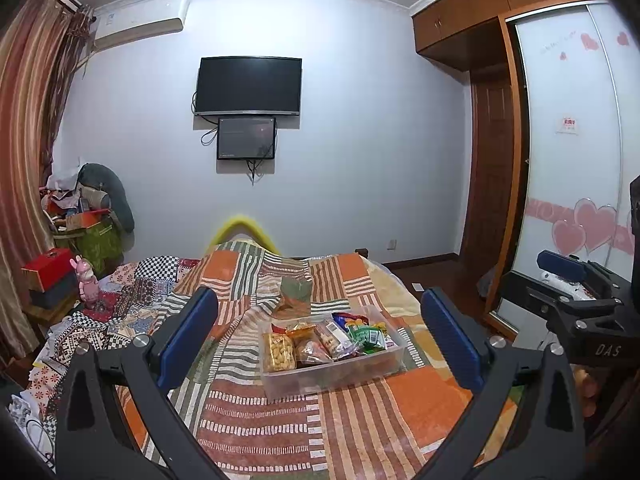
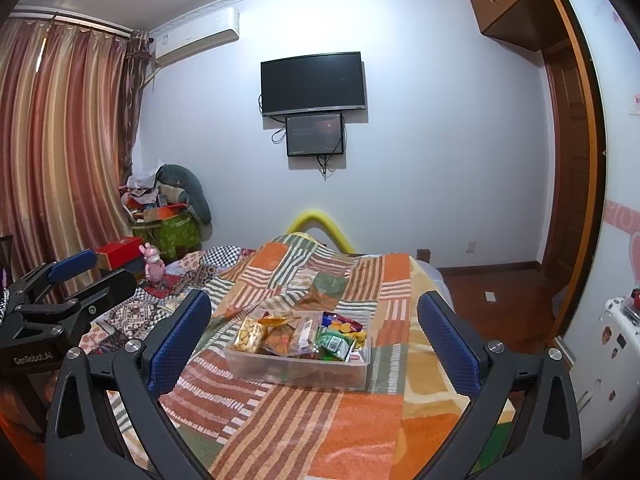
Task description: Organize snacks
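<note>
**Snack box set ahead of two released grippers**

A clear plastic box [image 1: 332, 372] filled with snack packets [image 1: 326, 340] was seen on the bed, ahead of the left gripper [image 1: 320, 344] at 12 o'clock and framed between its blue pads [image 1: 188, 340]. The jaws were held wide apart and nothing was gripped. From the right gripper [image 2: 314, 344] the box [image 2: 298, 372] lay at about 12 o'clock, again apart from the fingers, which were spread with nothing between them.

The box was rested on an orange, striped patchwork blanket [image 1: 360, 420]. A dark television [image 1: 248, 86] was mounted on the far wall at 12 o'clock, striped curtains [image 2: 60, 152] hung at 9 o'clock, and a wardrobe [image 1: 560, 160] stood at 3 o'clock.

Both grippers were held level, side by side, pointed along the bed.
</note>
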